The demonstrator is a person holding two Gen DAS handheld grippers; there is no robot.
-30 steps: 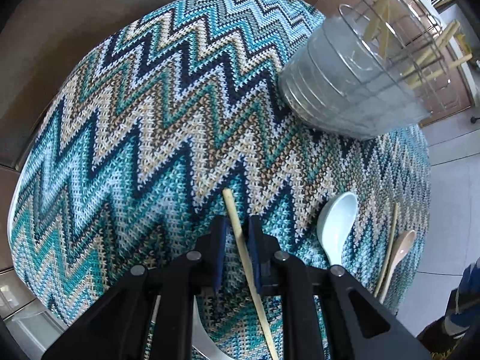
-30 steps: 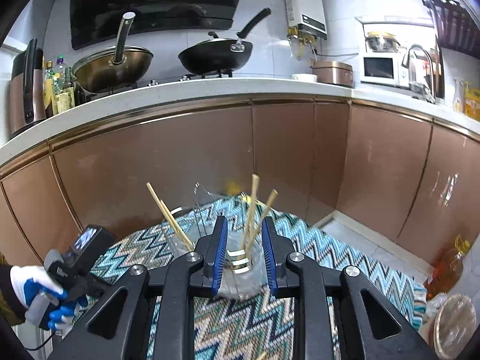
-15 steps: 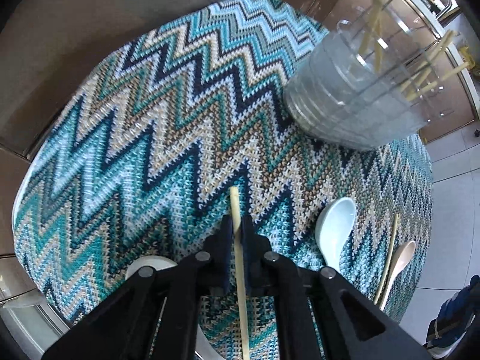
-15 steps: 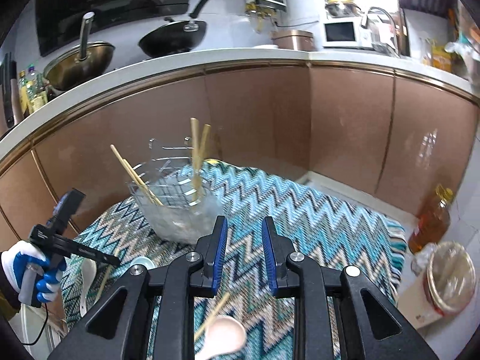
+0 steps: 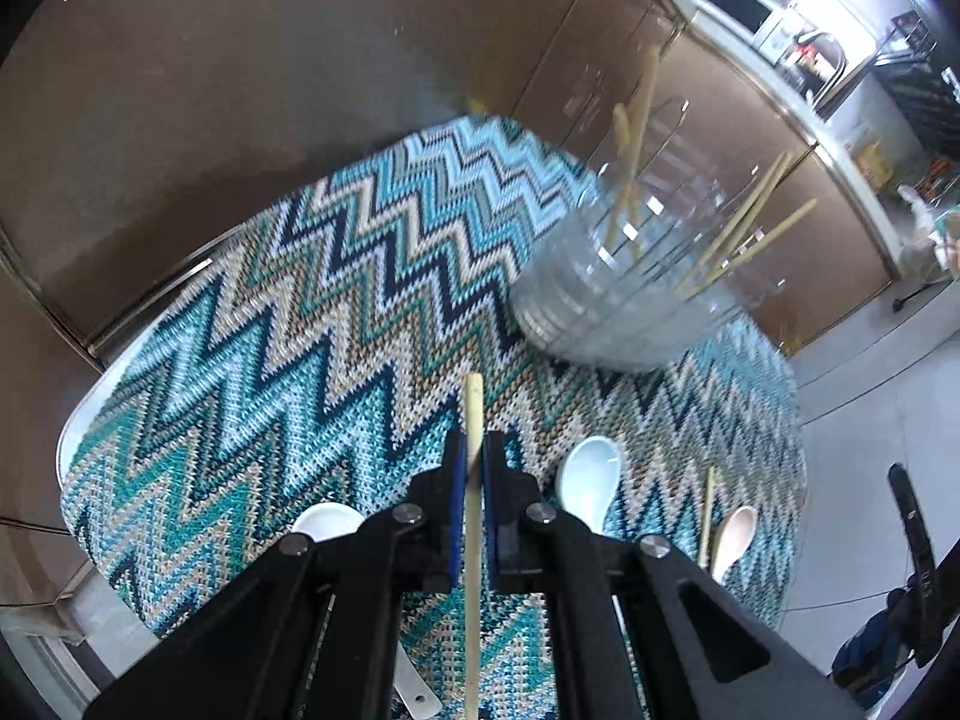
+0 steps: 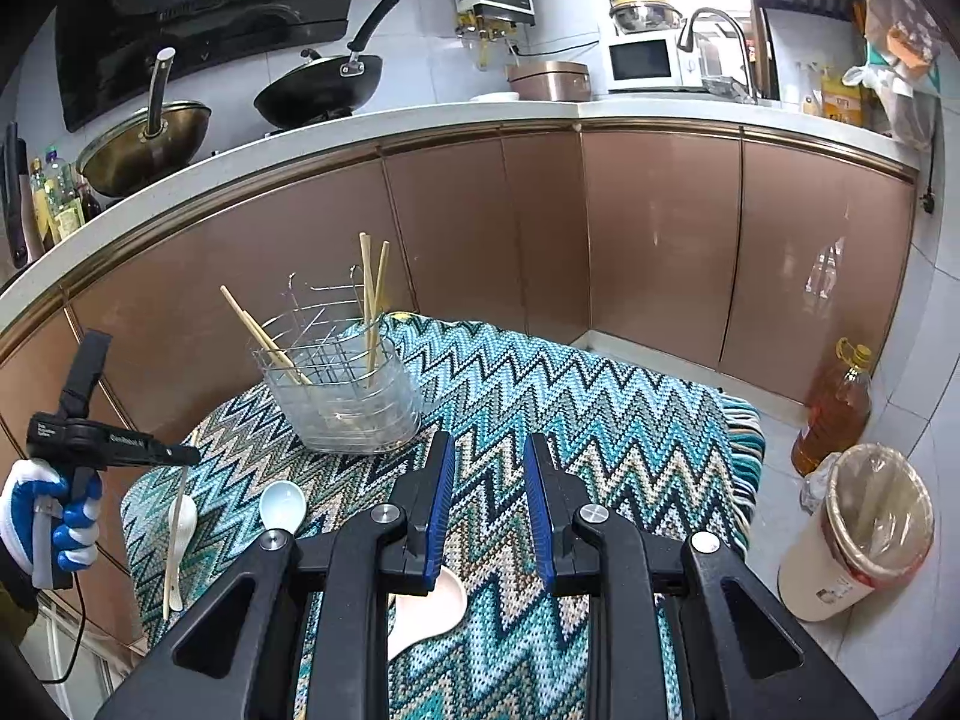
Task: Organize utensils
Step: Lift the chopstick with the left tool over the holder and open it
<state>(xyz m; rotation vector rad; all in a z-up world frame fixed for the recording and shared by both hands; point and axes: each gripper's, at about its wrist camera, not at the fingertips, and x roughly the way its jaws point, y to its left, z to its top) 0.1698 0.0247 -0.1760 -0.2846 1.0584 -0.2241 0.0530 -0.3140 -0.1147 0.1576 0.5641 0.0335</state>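
Observation:
My left gripper (image 5: 472,456) is shut on a wooden chopstick (image 5: 473,414) and holds it above the zigzag cloth (image 5: 270,324); it also shows in the right wrist view (image 6: 180,455) with the chopstick (image 6: 174,534) hanging down. The clear utensil holder (image 5: 624,300) with several chopsticks stands far right of it, also in the right wrist view (image 6: 348,384). My right gripper (image 6: 487,468) is open and empty above a pink spoon (image 6: 429,606). A pale blue spoon (image 5: 585,480), a white spoon (image 5: 327,525), a pink spoon (image 5: 729,540) and a loose chopstick (image 5: 707,516) lie on the cloth.
Brown cabinets (image 6: 660,240) curve behind the table. A counter carries two woks (image 6: 324,84) and a microwave (image 6: 645,63). An oil bottle (image 6: 837,408) and a lined bin (image 6: 864,528) stand on the floor at right.
My left gripper closed on the chopstick and lifted it off the cloth, tilting up. My right gripper drew back from the holder and lowered over the pink spoon.

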